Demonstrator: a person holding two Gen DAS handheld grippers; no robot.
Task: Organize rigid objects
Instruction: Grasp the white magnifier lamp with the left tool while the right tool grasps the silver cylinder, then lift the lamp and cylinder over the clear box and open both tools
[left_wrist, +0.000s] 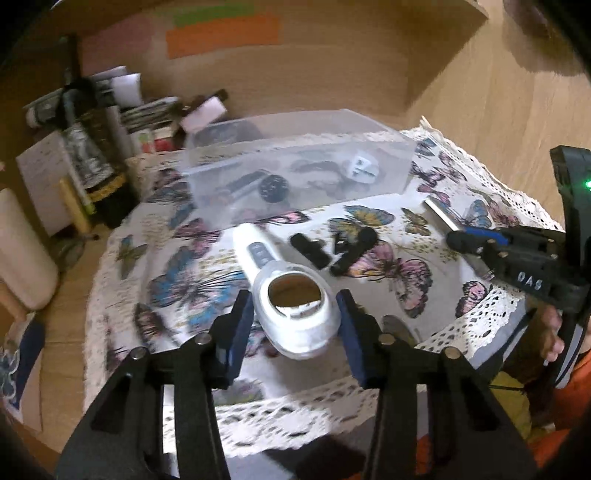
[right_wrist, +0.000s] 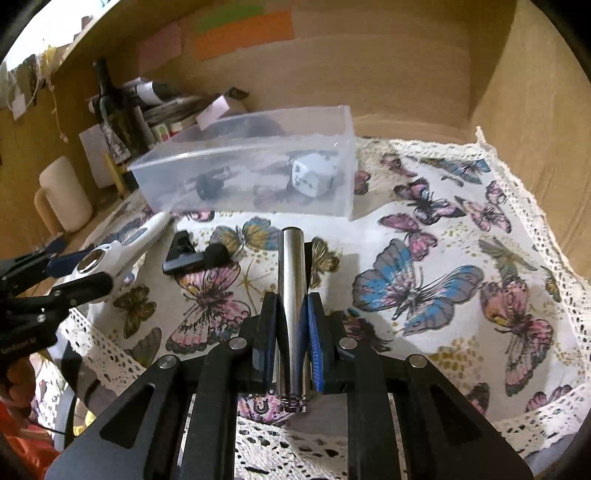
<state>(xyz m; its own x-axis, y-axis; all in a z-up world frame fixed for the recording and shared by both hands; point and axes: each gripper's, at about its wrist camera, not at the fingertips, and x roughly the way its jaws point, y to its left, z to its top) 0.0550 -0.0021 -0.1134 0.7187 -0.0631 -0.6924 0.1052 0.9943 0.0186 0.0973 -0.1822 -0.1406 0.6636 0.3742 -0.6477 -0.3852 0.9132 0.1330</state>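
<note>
**Both grippers loaded, clear bin ahead**

Your left gripper (left_wrist: 295, 325) sits around the round head of the white handheld device (left_wrist: 291, 306). In the left wrist view both blue pads look to be touching the head's sides, so it reads as clamped, tho the contact on the left pad is a bit blurred. The device's handle, w/ its grey button strip, points away toward the clear bin (left_wrist: 295, 173), its tip near the bin's front wall.

Your right gripper (right_wrist: 293, 332) is clamped on the metal tube (right_wrist: 291, 295). The pads pinch it at its near half, and the tube's far end points toward the bin, stopping short of it. The tube runs lengthwise along the fingers, over the butterfly cloth (right_wrist: 424, 258).

The bin stands on the cloth at the far side of the worktop. Inside it: a white dice (right_wrist: 314, 177), a black round-headed item (right_wrist: 207, 186) and some dark bits too blurred to name.

Between device and tube, nearer you than the bin, two small black clip-like pieces (left_wrist: 332, 247) lie on the cloth, close together; can't tell if they touch.

Left of the bin, off the cloth: a bottle (right_wrist: 110, 103), stacked papers, a cream mug (right_wrist: 64, 195).
</note>
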